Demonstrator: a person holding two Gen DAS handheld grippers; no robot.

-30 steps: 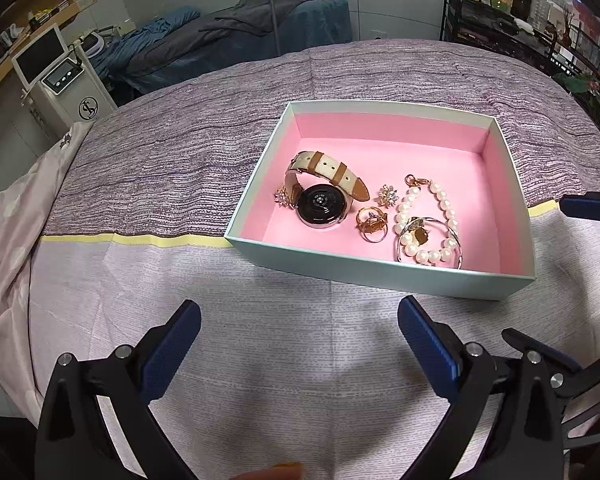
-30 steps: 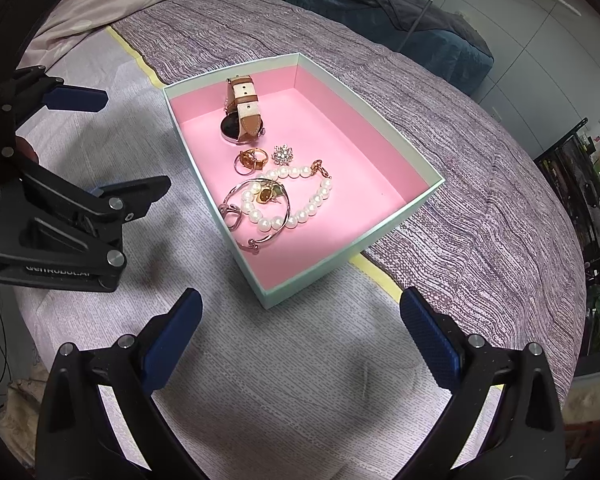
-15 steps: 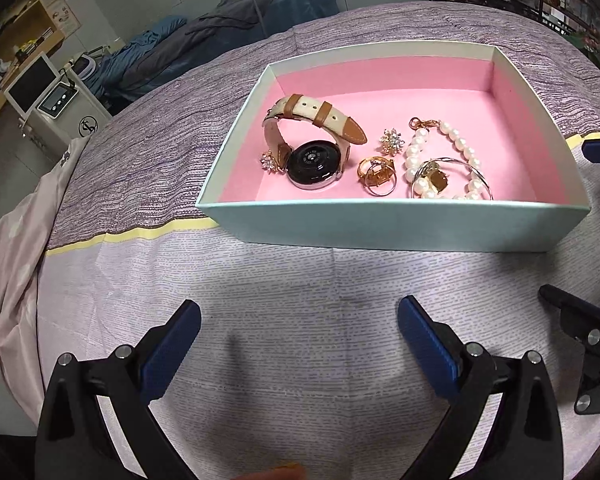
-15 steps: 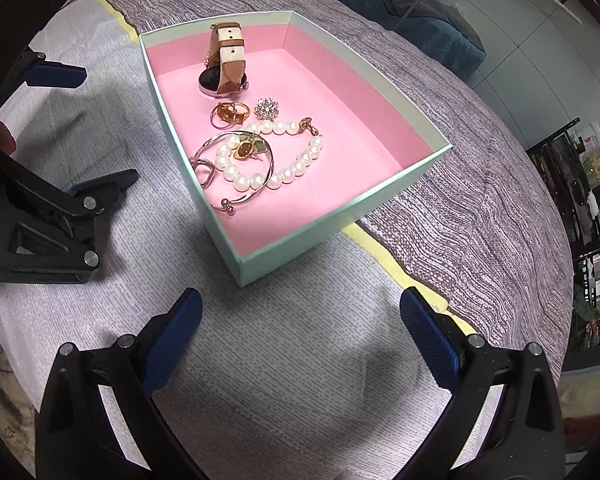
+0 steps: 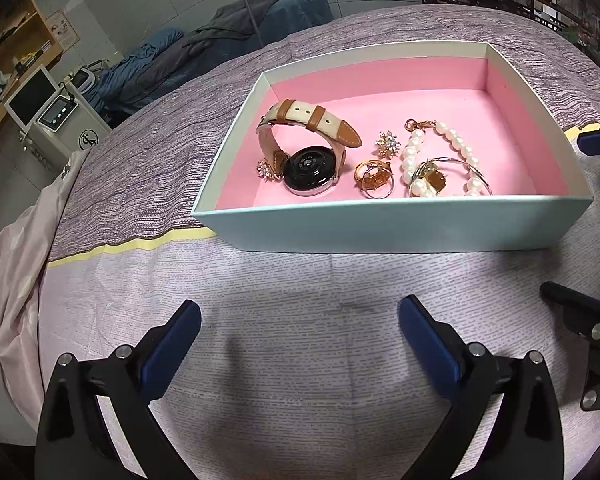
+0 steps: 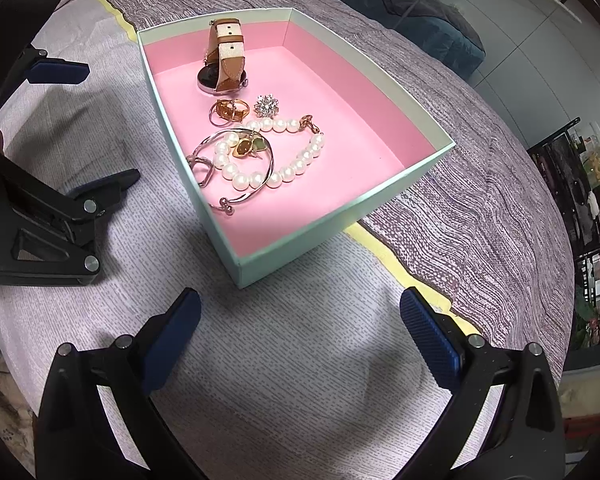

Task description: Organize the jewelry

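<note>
Jewelry: every piece in view lies inside the box (image 5: 392, 222), ahead of both tools; none shows on the bedspread (image 5: 292, 360).
Watch (image 5: 309, 167): on its side at the far left of the group, strap arched up, as seen from the left gripper (image 5: 300, 334).
Flower earrings: one (image 5: 266, 169) touching the watch's left side, the other (image 5: 388, 143) just right of the strap end.
Gold rings (image 5: 374, 178): between the watch and the pearls, close to the near wall.
Pearl bracelet (image 6: 278, 148): draped across the silver bangle (image 6: 236, 168), with amber and green stud earrings (image 6: 249, 146) inside the bangle's loop.
Left gripper: fingers wide apart, holding nothing, low over the cloth just short of the near wall.
Right gripper (image 6: 300, 334): also spread wide and empty, at the box's near corner.
Change: over the last second both tools have drawn closer to the box, which fills more of each view; the pieces have not shifted.
Meaning: the scene fits either jewelry gathered into the box or a heap awaiting sorting; the pictures do not settle which.
</note>
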